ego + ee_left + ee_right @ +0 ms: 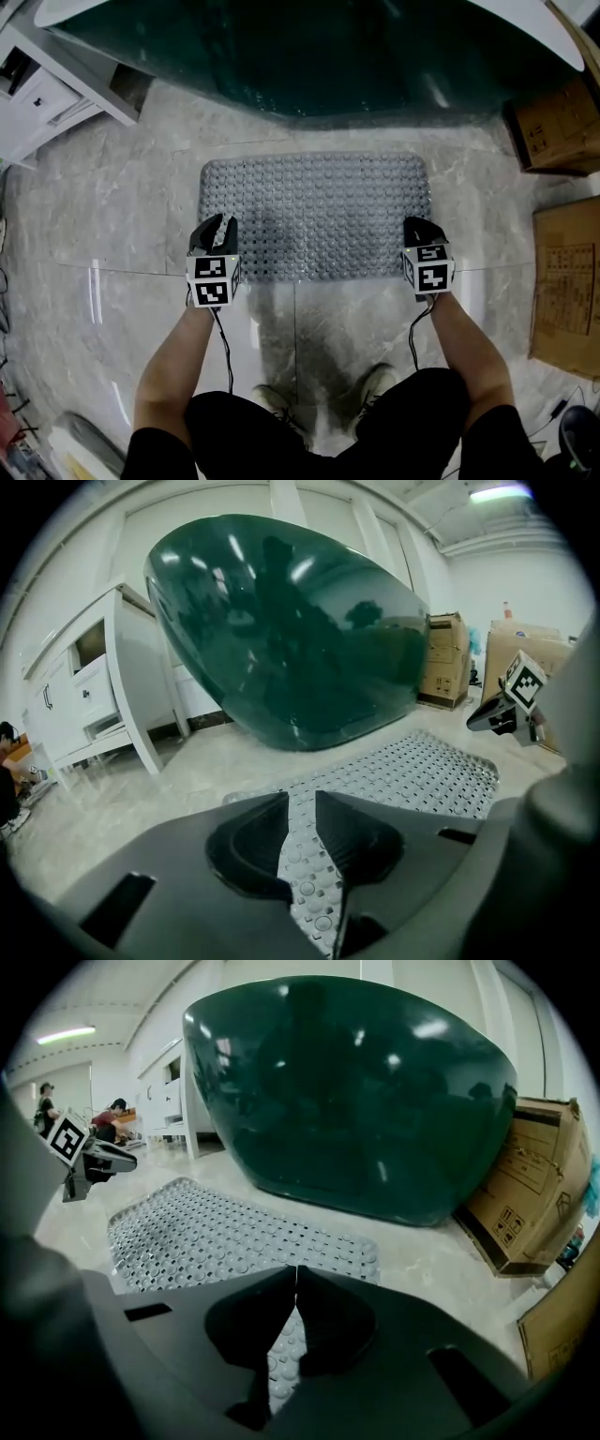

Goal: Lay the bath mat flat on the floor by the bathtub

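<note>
On the floor (112,216) beside the bathtub (309,56), the bath mat (314,216) lies spread out flat, its far edge near the tub. The left gripper (221,223) hangs over the near left corner with its jaws apart, gripping nothing. The right gripper (419,225) sits over the near right corner, jaws pressed together and empty. The 2 tools look low over the mat's edge, so a careless pull back could hook a corner and fold or skew it
</note>
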Motion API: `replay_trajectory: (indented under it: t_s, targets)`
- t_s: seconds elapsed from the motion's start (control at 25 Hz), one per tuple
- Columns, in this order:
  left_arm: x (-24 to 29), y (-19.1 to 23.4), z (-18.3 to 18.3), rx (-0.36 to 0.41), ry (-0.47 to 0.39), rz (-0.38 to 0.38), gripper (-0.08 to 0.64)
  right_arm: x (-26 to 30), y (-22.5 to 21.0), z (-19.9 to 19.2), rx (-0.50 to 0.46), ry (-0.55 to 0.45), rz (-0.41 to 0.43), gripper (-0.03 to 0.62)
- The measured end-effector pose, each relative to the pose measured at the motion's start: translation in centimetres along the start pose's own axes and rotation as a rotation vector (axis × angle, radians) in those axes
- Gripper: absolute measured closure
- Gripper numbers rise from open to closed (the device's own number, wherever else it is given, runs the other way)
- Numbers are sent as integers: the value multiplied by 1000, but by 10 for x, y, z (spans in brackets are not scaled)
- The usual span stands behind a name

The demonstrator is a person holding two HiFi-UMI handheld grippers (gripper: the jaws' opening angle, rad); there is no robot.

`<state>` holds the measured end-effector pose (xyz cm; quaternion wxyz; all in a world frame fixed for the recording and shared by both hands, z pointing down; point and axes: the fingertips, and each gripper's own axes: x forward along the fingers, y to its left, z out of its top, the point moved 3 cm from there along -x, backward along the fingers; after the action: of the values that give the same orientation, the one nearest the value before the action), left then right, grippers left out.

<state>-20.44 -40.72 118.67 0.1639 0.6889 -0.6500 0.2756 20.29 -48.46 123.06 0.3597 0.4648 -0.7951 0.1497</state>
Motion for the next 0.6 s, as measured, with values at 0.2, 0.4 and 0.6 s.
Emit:
replay_trajectory:
  t_s: [0.2, 0.4, 0.6]
  targets:
    - [-2, -18, 5, 17, -15, -47, 520, -3, 20, 14, -45, -37, 66, 575]
    - [-7, -37, 17, 73, -72, -107, 543, -8, 34, 29, -98, -87, 104, 575]
    - [-15, -56, 34, 124, -128, -163, 543, -14, 49, 44, -132, -127, 139, 575]
